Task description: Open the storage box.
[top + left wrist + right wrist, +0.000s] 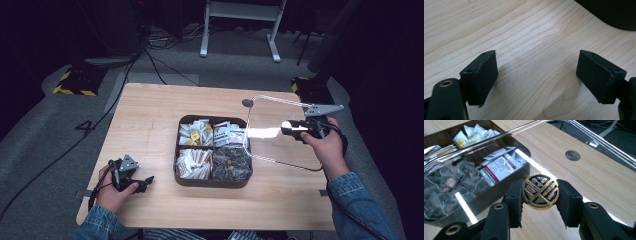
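- Holding the clear lid (pixel 280 132) by its round gold-and-black knob (pixel 540 191), my right gripper (pixel 295 131) has its two black pads pressed onto opposite sides of the knob.
- Lid position: it is in the air, clear of the worktop (pixel 150 125), just to the right of the tea box (pixel 214 181) in the high view. Its near edge overlaps the right rim of the box. The pane tilts, and a bright strip of reflected light crosses it.
- In the right gripper view I see the transparent pane (pixel 579 150) running away from the knob, with the box contents visible through it.
- Tea box: dark, rounded, four compartments, standing at the middle of the worktop with its top uncovered. The two far compartments hold paper sachets (pixel 195 132); the near right one holds dark mesh tea bags (pixel 231 162); the near left one holds pale packets (pixel 192 161).
- My left gripper (pixel 147 180) rests low at the near left of the worktop, well apart from the box. Its jaws are spread wide with only bare wood between them, as the left gripper view confirms (pixel 536 80).
- A small round hole (pixel 572 155) in the worktop lies beyond the lid.
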### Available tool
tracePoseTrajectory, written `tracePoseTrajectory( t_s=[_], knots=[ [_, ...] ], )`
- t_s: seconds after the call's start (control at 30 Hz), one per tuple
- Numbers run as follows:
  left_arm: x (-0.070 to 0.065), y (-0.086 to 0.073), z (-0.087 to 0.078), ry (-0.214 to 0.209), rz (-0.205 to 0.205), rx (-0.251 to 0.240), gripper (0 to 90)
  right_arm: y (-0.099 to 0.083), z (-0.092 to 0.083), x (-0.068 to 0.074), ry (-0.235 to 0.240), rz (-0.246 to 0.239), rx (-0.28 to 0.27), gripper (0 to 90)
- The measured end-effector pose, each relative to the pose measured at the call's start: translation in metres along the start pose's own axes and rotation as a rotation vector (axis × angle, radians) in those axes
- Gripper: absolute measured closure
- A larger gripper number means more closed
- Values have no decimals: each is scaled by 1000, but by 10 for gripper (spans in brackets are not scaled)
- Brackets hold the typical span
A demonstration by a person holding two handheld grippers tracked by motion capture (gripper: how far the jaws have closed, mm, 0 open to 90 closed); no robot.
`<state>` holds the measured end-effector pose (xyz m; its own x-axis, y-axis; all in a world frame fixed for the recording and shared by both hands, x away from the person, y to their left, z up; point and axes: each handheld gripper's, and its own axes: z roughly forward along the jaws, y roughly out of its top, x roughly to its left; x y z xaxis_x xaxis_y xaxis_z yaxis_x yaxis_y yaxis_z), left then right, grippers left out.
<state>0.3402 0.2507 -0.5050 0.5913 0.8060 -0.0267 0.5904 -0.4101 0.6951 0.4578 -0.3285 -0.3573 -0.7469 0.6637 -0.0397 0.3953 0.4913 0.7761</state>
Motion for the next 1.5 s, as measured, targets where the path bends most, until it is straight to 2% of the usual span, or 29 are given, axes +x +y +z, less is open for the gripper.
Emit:
tracePoseTrajectory(
  t_s=[0.43,0.77,1.3,1.5],
  knots=[
    [0,0,0,2,2,-1,179,-29,-4,-21,-35,56,25,590],
    [0,0,0,2,2,-1,179,-56,7,-35,-55,95,69,591],
    [0,0,0,2,3,-1,179,-89,32,-42,-51,160,105,591],
    [0,0,0,0,-1,0,179,-99,39,-42,-49,184,97,591]
  ],
)
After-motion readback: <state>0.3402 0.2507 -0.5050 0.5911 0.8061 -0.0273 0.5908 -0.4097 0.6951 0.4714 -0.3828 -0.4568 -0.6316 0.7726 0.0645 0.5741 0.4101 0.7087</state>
